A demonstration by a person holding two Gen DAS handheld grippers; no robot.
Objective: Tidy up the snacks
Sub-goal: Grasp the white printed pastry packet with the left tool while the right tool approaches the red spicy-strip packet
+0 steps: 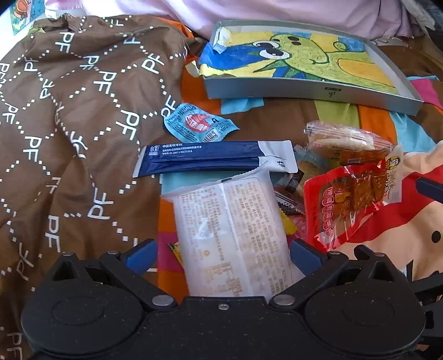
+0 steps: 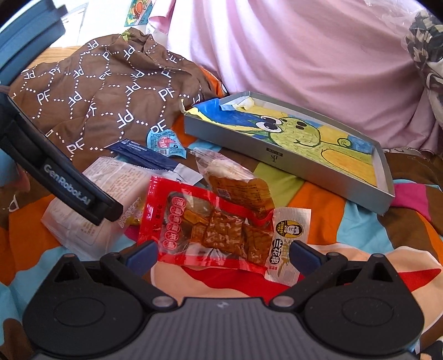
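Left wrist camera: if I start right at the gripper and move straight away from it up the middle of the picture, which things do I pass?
left gripper → white snack packet between its fingers → dark blue sachets → small light-blue packet → grey tray lined with a crayon drawing → pink cloth.

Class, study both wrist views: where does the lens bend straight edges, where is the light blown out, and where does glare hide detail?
Left wrist view: the grey tray has a bowed front edge, and the top left corner is washed out white. Right wrist view: the tray looks straighter, bright light bleaches the upper left, and glare streaks the red packet between the open right gripper.
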